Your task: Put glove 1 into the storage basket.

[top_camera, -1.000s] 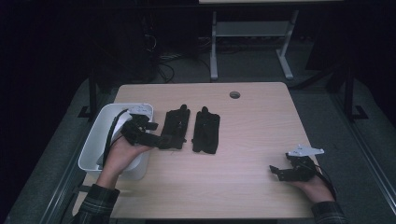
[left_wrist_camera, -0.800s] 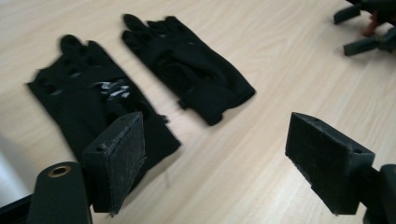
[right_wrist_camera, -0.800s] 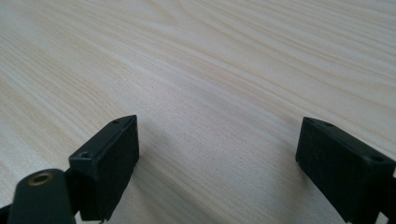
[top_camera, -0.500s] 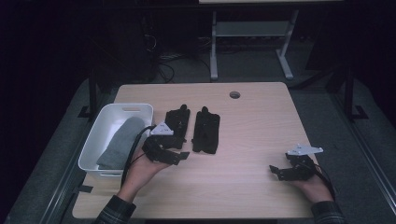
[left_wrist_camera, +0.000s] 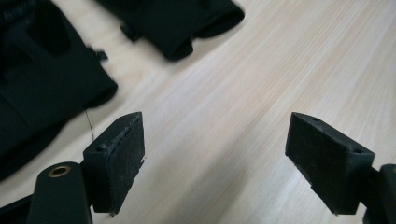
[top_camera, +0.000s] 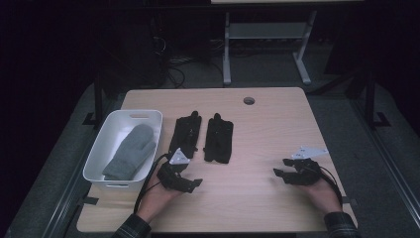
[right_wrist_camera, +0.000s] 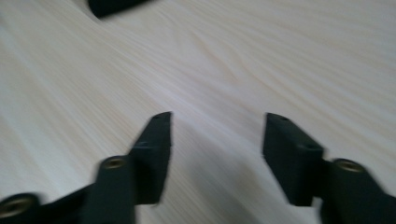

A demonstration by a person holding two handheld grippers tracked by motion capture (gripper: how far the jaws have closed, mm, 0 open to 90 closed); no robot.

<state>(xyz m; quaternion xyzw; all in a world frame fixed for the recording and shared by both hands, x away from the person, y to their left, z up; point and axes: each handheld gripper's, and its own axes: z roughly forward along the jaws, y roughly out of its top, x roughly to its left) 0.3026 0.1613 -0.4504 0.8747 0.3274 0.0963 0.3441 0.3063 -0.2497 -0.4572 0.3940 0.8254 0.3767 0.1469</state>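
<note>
I see left gripper (top_camera: 190,184) wide open, empty, just below the black gloves (top_camera: 187,135); right gripper (top_camera: 283,173) half-open after closing, nothing between.

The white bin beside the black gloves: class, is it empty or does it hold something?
Not empty: the white bin holds one grey mitten, lying flat inside.

The left gripper (top_camera: 190,184), a second ago over the white plastic bin (top_camera: 99,163) by the table's left edge, now sits lower toward the front edge, just below the left black glove (top_camera: 185,134), jaws wide and empty. The right gripper (top_camera: 280,173) has just been closing its jaws partway on nothing.
</note>
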